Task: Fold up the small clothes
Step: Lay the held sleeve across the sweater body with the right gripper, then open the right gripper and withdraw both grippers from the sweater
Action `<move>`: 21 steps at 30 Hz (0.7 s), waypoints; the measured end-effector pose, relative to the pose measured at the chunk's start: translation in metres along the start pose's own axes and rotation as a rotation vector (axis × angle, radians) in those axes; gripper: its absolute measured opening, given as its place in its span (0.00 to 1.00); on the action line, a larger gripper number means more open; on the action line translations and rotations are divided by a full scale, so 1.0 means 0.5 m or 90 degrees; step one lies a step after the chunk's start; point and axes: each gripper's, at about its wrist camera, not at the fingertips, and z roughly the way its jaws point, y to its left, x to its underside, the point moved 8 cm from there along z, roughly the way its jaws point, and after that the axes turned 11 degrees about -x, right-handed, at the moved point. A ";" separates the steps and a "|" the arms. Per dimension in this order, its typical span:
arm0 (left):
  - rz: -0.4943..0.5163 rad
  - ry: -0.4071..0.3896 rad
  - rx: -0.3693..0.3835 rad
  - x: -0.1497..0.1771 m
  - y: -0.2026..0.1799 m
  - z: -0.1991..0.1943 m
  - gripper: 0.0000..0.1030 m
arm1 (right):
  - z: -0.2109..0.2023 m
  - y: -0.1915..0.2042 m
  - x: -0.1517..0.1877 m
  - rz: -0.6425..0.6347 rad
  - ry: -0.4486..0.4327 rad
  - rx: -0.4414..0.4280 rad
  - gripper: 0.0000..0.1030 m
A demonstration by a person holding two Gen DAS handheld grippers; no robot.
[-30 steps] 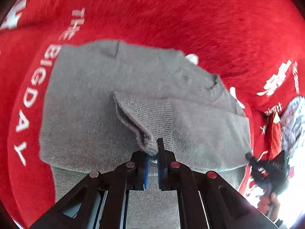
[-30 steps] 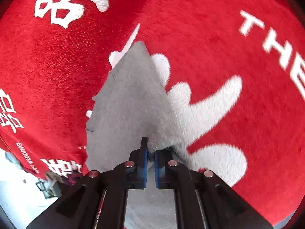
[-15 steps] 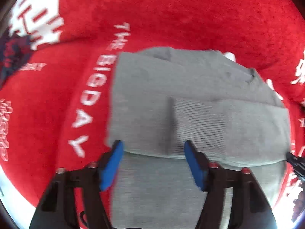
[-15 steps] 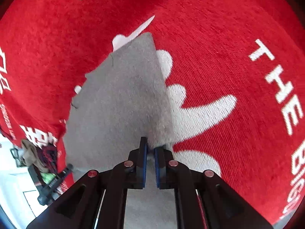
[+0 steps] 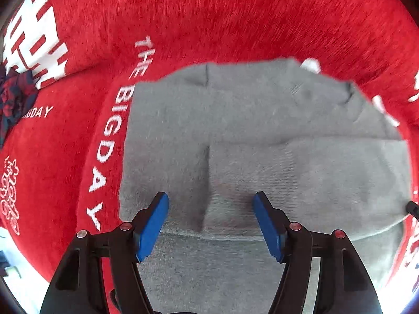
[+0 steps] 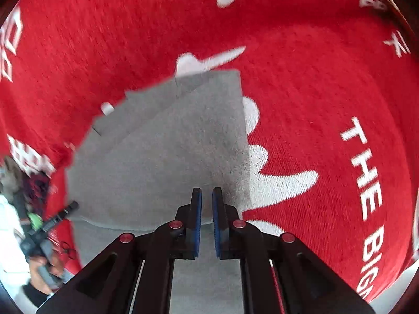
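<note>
A grey knit garment [image 5: 248,136] lies on the red cloth, with a folded-over flap [image 5: 301,183] laid flat across its near part. My left gripper [image 5: 209,204] is open and empty, its blue pads just above the flap's near edge. In the right wrist view the same grey garment [image 6: 170,144] lies folded in layers. My right gripper [image 6: 207,196] has its jaws nearly closed with a thin gap over the garment's right edge; no cloth shows pinched between the pads.
A red plush cloth [image 5: 235,18] with white lettering covers the surface. A dark patterned garment [image 5: 13,102] lies at the far left. The other gripper and hand [image 6: 42,238] show at the lower left of the right wrist view.
My left gripper opened and let go of the grey fold, which now lies flat. My right gripper moved back along the garment's right edge; the cloth it pinched no longer shows between its pads.
</note>
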 end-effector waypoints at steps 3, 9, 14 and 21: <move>-0.014 -0.002 0.014 0.008 0.015 0.001 0.68 | 0.002 -0.012 0.007 -0.014 -0.005 -0.008 0.04; 0.007 0.002 -0.005 0.027 0.030 -0.021 0.68 | -0.031 -0.022 0.024 0.036 -0.007 -0.029 0.08; 0.012 0.015 0.004 0.047 0.019 -0.050 0.68 | -0.057 -0.008 0.048 0.039 0.011 -0.021 0.09; 0.049 0.030 0.014 0.087 -0.011 -0.106 0.68 | -0.075 0.020 0.095 0.052 0.036 -0.035 0.15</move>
